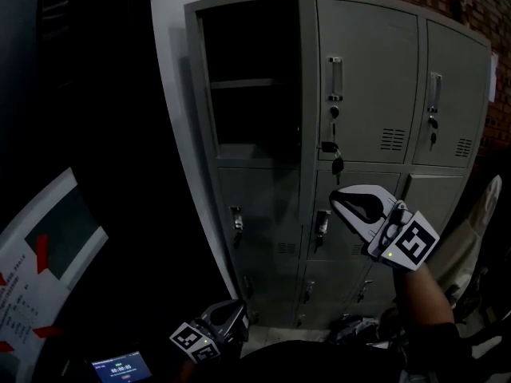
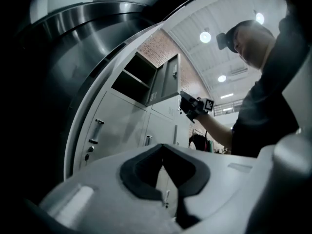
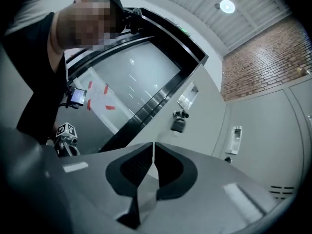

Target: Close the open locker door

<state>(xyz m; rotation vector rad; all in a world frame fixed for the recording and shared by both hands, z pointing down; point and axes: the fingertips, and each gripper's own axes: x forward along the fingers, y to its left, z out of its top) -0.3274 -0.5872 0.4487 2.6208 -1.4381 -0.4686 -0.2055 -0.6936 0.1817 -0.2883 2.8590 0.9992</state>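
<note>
Locker door [image 1: 306, 94] of the top left compartment stands swung wide open. In the head view it shows edge-on as a narrow grey strip between the dark open compartment [image 1: 247, 46] and the shut doors to its right. Inside the compartment a single shelf [image 1: 243, 84] crosses the upper part. The grey locker cabinet [image 1: 367, 78] stands against a brick wall [image 1: 479, 6]. A bunch of keys [image 1: 335, 162] hangs from a lock just right of the open door's lower end.

The right claw [image 1: 339, 200] is raised in front of the second row of lockers, below the keys and near the bottom of the open door. No view shows it touching the door. In the right gripper view its jaws are closed, the dark pads [image 3: 139, 167] meeting at a thin slit with nothing between them.

The left claw [image 1: 238, 313] hangs low and near, at the bottom of the head view, well apart from the door. Its jaws are also closed and empty in the left gripper view, with the tips pressed together. That view looks up at the open door from below and also catches the right claw in the air beside it.

At the near left, a white sign with red tape marks [image 1: 48, 246] leans in the dark, and a small lit screen [image 1: 120, 368] glows beneath it.
</note>
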